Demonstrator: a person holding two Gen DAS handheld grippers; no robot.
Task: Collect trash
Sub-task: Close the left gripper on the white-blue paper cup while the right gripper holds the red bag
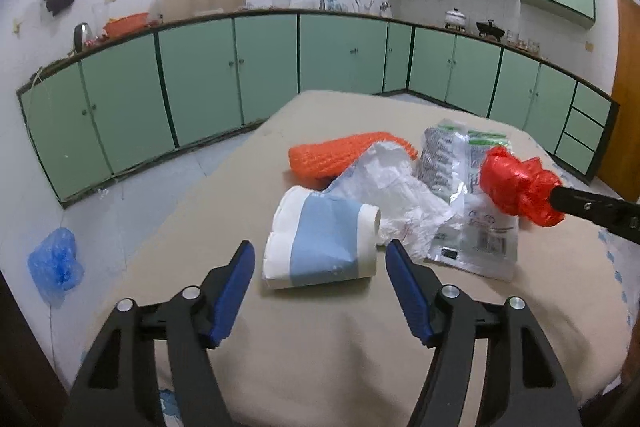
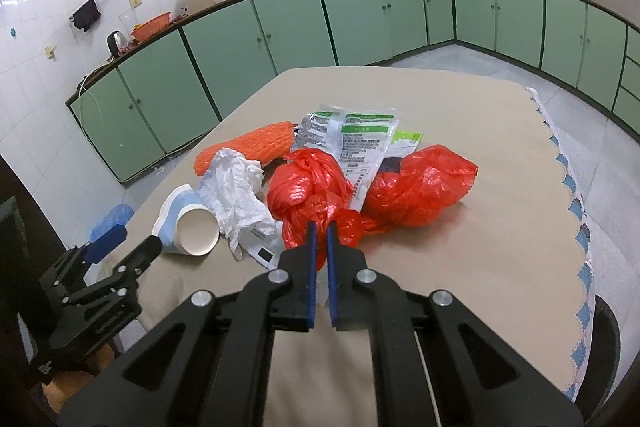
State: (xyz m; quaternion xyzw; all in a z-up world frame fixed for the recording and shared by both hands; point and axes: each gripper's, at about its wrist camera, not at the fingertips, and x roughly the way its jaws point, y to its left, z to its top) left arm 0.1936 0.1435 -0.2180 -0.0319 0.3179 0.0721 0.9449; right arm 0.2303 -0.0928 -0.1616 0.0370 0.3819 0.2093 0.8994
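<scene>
- My right gripper (image 2: 320,227) is clamped on a fold of the red plastic bag (image 2: 308,187), low centre of the right wrist view; the bag bulges in two lobes, the second to the right of centre.
- From the left wrist view that same bag shows as a red bundle at the right edge, on the tip of my right jaws.
- My left gripper (image 1: 320,259) stands wide open, with nothing pressed between the pads. The paper cup (image 1: 320,243), white with a blue band and lying on its side, sits just beyond the tips in the lower middle of that view.
- The remaining trash lies heaped mid-table: crumpled white paper (image 1: 396,187), an orange foam net (image 1: 336,155) behind it, and printed wrappers (image 1: 448,155) at the right.
- I judge the step to be gathering: bag secured, cup next.
- The next move calls for easing my left jaws forward around the cup and closing gently, since thin paper walls would likely crush.
</scene>
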